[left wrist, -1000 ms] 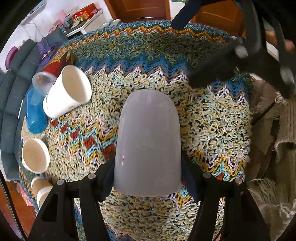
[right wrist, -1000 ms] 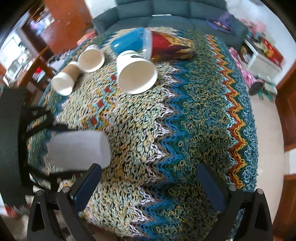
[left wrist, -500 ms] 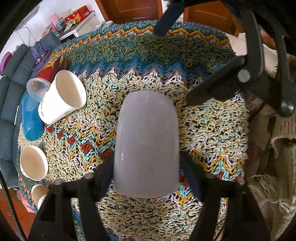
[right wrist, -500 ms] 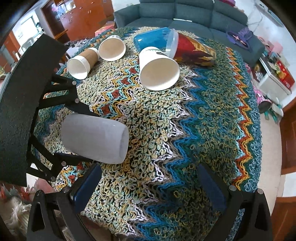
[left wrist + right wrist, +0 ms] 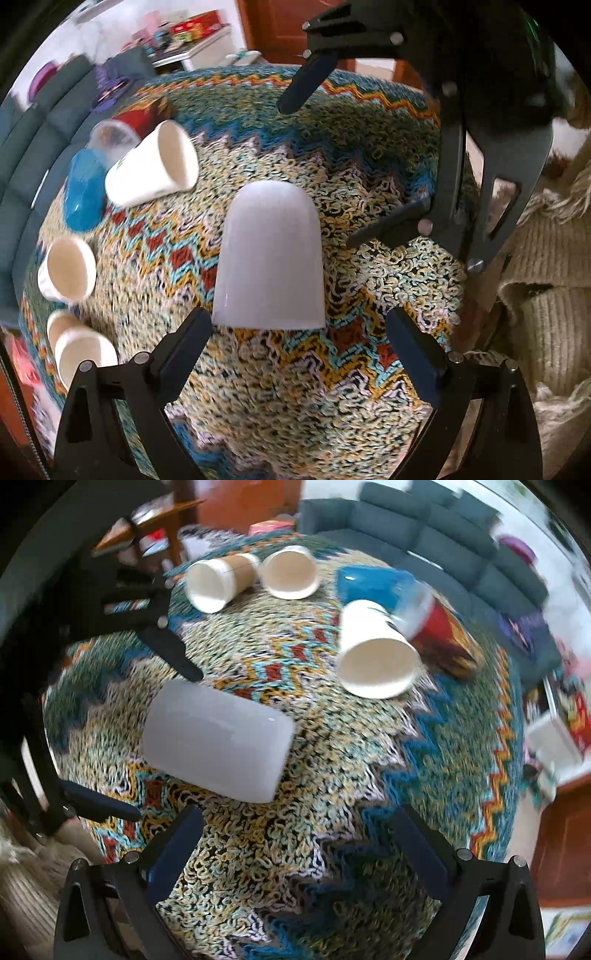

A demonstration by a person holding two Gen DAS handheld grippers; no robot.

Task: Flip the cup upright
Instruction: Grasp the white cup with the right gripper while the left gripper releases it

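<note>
A plain pale grey cup (image 5: 269, 258) lies on its side on the zigzag knitted cloth (image 5: 369, 177), closed end away from my left gripper. It also shows in the right wrist view (image 5: 218, 744). My left gripper (image 5: 299, 350) is open and drawn back, its fingers apart from the cup on both sides. It shows from outside in the right wrist view (image 5: 166, 738), one finger above and one below the cup. My right gripper (image 5: 295, 849) is open and empty, just right of the cup; it also shows in the left wrist view (image 5: 314, 166).
A large white paper cup (image 5: 373, 653) lies on its side further back, against a blue and red container (image 5: 391, 590). Three smaller paper cups (image 5: 288, 572) lie on their sides near the cloth's far edge. A grey sofa (image 5: 424, 528) stands behind the table.
My left gripper has opened and let go of the grey cup, then pulled back. The cup now lies free on the cloth. My right gripper has swung closer over the table.
</note>
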